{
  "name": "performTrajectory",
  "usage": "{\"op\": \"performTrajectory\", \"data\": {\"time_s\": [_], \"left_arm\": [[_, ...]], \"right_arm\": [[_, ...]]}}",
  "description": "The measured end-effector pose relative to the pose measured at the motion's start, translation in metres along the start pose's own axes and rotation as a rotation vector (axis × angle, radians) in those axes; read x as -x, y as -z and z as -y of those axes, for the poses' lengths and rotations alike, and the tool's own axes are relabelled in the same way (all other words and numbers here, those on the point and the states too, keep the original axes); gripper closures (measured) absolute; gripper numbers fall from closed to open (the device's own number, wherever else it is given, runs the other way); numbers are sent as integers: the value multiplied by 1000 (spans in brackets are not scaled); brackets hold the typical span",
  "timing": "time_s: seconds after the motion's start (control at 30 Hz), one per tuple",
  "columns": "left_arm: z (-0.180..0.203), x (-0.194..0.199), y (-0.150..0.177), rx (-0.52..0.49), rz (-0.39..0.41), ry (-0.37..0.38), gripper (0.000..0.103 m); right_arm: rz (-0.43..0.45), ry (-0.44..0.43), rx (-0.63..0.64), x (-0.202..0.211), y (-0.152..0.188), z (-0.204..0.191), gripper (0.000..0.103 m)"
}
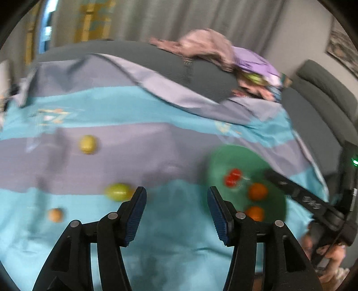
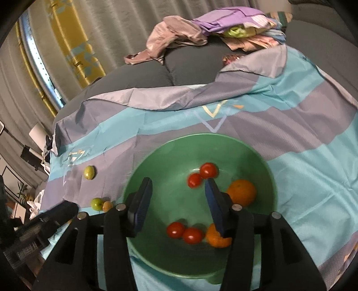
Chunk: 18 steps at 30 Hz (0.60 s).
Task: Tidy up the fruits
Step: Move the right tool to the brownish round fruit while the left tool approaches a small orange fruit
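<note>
Fruits: green fruit (image 1: 117, 191) just left of the left hand-held gripper (image 1: 176, 197), jaws apart, empty; risk: rolls on soft sheet (image 1: 170, 246) if nudged.

A grey padded sofa (image 2: 190, 65) fills the middle of the room, its seat draped with a striped cloth (image 2: 302, 138) in turquoise and lavender-grey bands, creased and printed with pale triangle marks. On the sofa's backrest lies a heap of crumpled clothes (image 2: 214, 31) — dusty pink, purple, a scrap of lime green. Behind hangs a pale grey pleated curtain (image 2: 125, 20); to the left a yellow-and-teal patterned panel (image 2: 73, 44) runs beside a bright strip of window (image 2: 33, 56). A framed picture (image 1: 342, 49) hangs on the right wall. Light is soft, daylight-toned.
</note>
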<state>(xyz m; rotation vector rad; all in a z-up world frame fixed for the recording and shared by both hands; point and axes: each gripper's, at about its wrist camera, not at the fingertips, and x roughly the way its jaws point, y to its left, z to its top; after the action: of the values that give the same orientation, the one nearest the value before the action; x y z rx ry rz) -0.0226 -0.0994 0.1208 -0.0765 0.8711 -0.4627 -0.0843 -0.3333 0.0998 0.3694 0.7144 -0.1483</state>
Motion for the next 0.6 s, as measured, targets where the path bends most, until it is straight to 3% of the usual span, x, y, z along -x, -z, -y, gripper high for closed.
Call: {"op": "performTrajectory", "data": {"time_s": [0.13, 0.2, 0.37, 0.6], "left_arm": [[-50, 15, 5, 35, 11, -129, 47], [-74, 18, 11, 78, 18, -159, 47], [-128, 4, 26, 190, -35, -215, 47], [-152, -5, 30, 263, -107, -209, 47]], "right_arm": [[3, -29, 48, -2, 3, -24, 49], [-4, -55, 79, -4, 5, -39, 46], [-69, -117, 135, -23, 13, -76, 42], [-235, -184, 242, -74, 25, -142, 43]]}}
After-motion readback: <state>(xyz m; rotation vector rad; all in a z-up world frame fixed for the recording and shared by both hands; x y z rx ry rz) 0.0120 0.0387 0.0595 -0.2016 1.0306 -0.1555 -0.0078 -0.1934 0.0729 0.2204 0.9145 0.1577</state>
